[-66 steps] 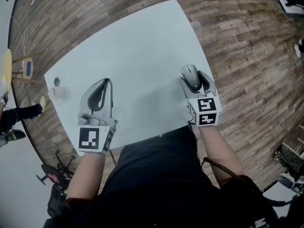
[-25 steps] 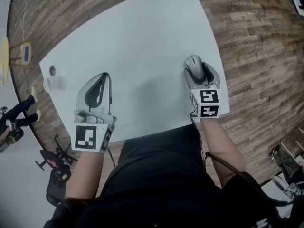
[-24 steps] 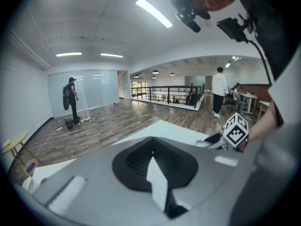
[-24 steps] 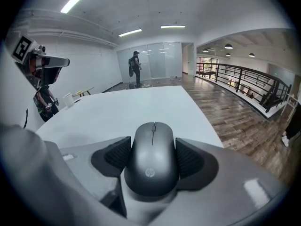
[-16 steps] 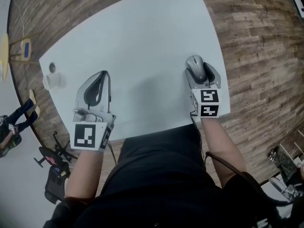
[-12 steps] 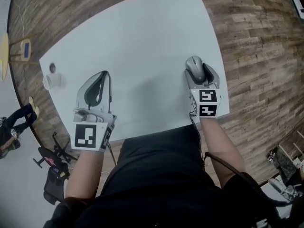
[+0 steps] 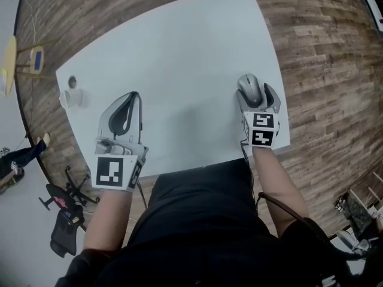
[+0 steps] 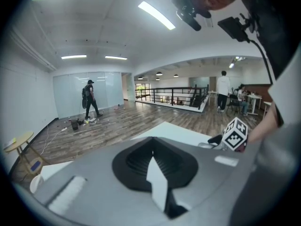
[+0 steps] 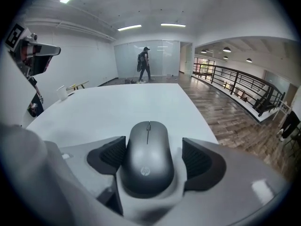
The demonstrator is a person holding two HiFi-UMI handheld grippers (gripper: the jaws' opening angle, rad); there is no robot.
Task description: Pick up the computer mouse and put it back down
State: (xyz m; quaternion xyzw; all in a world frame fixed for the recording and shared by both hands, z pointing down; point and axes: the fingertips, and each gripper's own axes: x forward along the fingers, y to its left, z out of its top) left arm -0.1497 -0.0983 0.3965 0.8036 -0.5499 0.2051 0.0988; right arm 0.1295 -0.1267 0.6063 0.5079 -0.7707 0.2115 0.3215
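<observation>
Now that your right gripper's [image 7: 257,95] jaws have just been opening, grip reads released | computer mouse [image 9: 147,154] sits between them on the surface [image 7: 179,70], near its right edge | left gripper [image 7: 135,96] jaws closed, empty | put-down looks done, back straight out.

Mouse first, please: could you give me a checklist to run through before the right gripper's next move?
1. Mouse lying on the table: ok.
2. Right gripper released: ok; its jaws have just been opening, with the mouse between them.
3. Both pads clear of the mouse: cannot tell; the right one shows a gap, the left one sits close.
4. Left gripper out of the way: ok; shut, empty, well aside.
</observation>
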